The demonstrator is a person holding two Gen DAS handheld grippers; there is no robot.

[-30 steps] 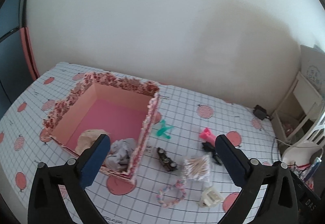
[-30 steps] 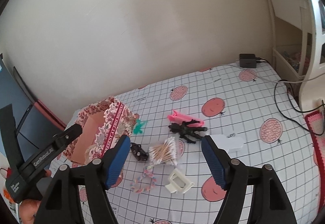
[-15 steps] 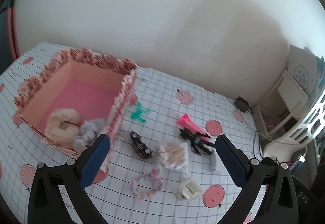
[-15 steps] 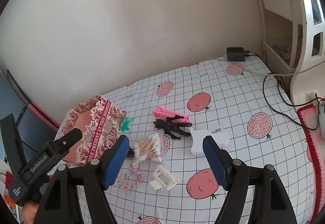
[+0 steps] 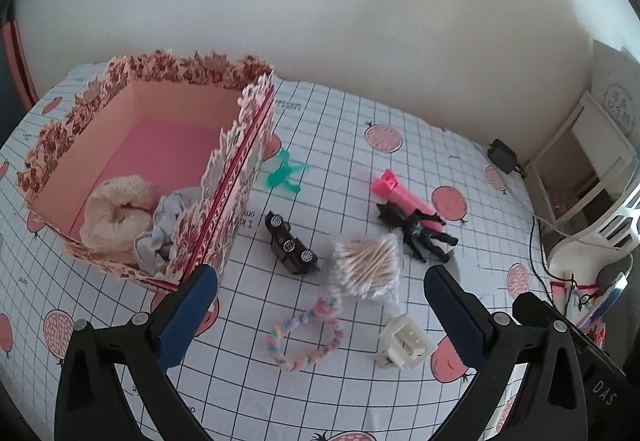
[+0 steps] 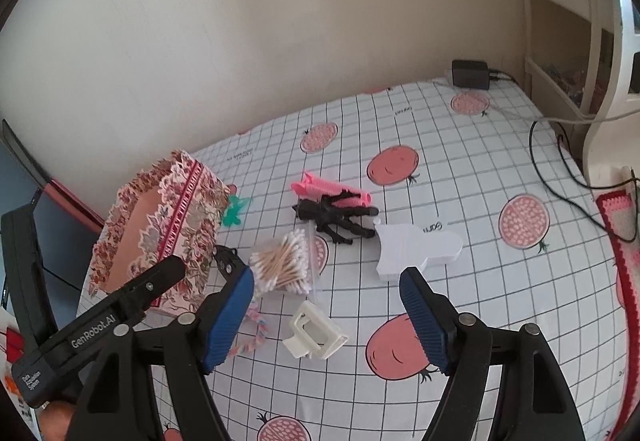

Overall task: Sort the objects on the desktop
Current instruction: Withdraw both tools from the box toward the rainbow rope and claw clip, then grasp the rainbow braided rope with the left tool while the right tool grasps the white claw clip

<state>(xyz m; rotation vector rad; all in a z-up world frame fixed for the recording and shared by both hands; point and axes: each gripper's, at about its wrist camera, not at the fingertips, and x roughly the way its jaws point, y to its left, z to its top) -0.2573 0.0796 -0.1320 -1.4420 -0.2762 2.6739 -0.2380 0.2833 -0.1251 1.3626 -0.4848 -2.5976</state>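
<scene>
Both grippers hang over the table with nothing picked up, so the step in hand looks like the approach to the next loose thing. The left gripper (image 5: 320, 305) stands with its jaws spread and empty; the right gripper (image 6: 326, 311) is likewise spread wide, nothing between its pads.

Going near to far in the left wrist view: at about 6 o'clock of the cluster lie one braided ring (image 5: 306, 337) and one white clip (image 5: 404, 341), the clip nearest the right gripper. Just beyond sits one bag of cotton swabs (image 5: 370, 265), with one toy car (image 5: 292, 243) at its 9 o'clock. Farther on, one black figure (image 5: 418, 229) lies touching one pink clip (image 5: 404, 197), and one green clip (image 5: 286, 175) rests at 11 o'clock, just beside the box (image 5: 236, 177). One white card (image 6: 420, 247) lies at 3 o'clock in the right wrist view.

The box already holds one cream scrunchie (image 5: 120, 213) and one grey crumpled wad (image 5: 168, 229). The next move likely calls for lowering over one piece, closing, then carrying it to the box.
</scene>
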